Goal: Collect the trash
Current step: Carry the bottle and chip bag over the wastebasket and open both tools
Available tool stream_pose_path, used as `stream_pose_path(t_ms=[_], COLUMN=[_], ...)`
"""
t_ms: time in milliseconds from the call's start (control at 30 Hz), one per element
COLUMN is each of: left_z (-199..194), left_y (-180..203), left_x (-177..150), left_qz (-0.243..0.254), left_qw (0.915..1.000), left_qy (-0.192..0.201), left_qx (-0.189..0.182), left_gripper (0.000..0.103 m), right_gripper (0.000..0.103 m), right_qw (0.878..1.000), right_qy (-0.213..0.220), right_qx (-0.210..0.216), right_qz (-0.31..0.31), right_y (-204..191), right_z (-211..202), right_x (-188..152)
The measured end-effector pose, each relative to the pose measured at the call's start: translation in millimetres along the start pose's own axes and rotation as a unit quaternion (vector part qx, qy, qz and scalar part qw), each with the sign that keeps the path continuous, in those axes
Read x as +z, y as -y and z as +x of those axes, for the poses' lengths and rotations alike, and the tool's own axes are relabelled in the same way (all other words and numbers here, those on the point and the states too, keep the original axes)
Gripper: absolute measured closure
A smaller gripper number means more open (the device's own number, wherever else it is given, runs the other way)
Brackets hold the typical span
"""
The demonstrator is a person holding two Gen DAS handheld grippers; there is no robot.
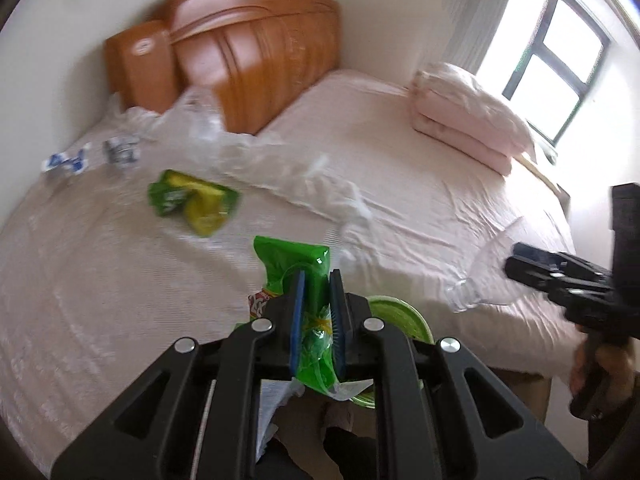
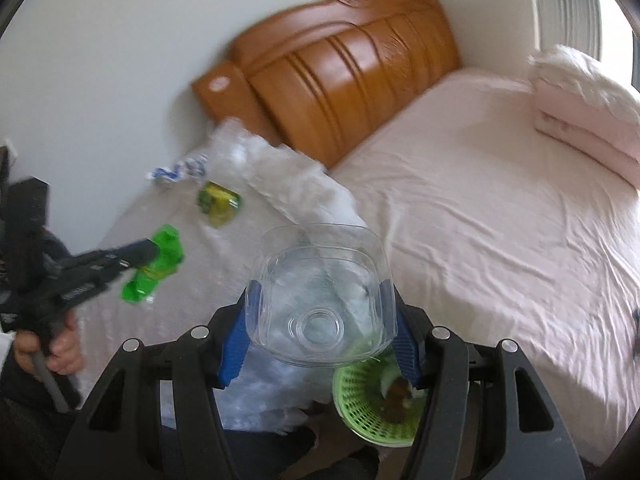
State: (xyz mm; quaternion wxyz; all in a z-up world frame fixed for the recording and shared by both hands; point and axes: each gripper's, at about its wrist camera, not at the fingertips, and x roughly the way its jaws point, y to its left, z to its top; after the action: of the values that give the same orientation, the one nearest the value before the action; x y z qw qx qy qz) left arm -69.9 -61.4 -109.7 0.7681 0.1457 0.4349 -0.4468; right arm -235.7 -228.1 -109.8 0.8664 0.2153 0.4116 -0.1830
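Left gripper (image 1: 318, 312) is pinching a green wrapper (image 1: 294, 264), right gripper (image 2: 320, 332) clamping a clear bottle (image 2: 320, 300), over the pink bed (image 1: 400, 184); more litter (image 1: 192, 200) is lying near its headboard (image 1: 248, 56) edge.

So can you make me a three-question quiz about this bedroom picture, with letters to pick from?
1. Where is the folded pale pink quilt?
A. on the bed near the window
B. on the floor
C. in the basket

2. What colour is the round mesh plastic basket?
A. red
B. green
C. blue

3. What is the right gripper doing?
A. hanging open with nothing in it
B. holding a clear plastic bottle
C. holding a pillow

Answers:
1. A, it lies on the bed's far side under the window.
2. B, its mesh is bright green in the right wrist view.
3. B, the blue pads sit on both sides of the clear bottle.
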Motion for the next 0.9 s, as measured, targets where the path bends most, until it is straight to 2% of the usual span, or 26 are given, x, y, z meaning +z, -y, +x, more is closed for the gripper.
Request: stream_pose_path(t_ms=[100,200,267,333,400,600,733,900], left_z=[6,13,18,21,24,41,58,85], left_y=[17,32,39,47,52,82,107,129], left_x=[-1,-2,-2,-2,-1,0,-3,-11], left_qz=[0.021,0.035,0.041,0.047,0.052,0.087,0.122,0.147], left_qw=[0.9997,0.9991,0.9987,0.9982,0.9977,0.9935,0.9868,0.9791], left_qy=[-0.009,-0.02,-0.027,-0.031,-0.036,-0.058,-0.08,-0.116], left_qx=[-0.007,-0.012,-0.016,-0.019,-0.023,-0.045,-0.07,-0.08], left_gripper=[0.091,0.091,0.091,0.091,0.091,0.091,0.09,0.09], right_gripper=[0.041,0.026,0.021,0.012,0.007,0.004,0.003,0.003], right_qw=[0.999,0.997,0.996,0.995,0.995,0.993,0.991,0.989], right_qy=[-0.028,-0.049,-0.053,-0.047,-0.033,-0.013,-0.004,-0.006], right_qx=[-0.011,-0.023,-0.033,-0.038,-0.045,-0.091,-0.1,-0.111], right_qz=[0.023,0.051,0.065,0.079,0.087,0.079,0.092,0.097], right_y=[24,45,53,61,69,90,101,106], right_z=[25,46,48,42,32,8,-3,-7], right_x=[-16,-30,-34,-34,-30,-20,-20,-24])
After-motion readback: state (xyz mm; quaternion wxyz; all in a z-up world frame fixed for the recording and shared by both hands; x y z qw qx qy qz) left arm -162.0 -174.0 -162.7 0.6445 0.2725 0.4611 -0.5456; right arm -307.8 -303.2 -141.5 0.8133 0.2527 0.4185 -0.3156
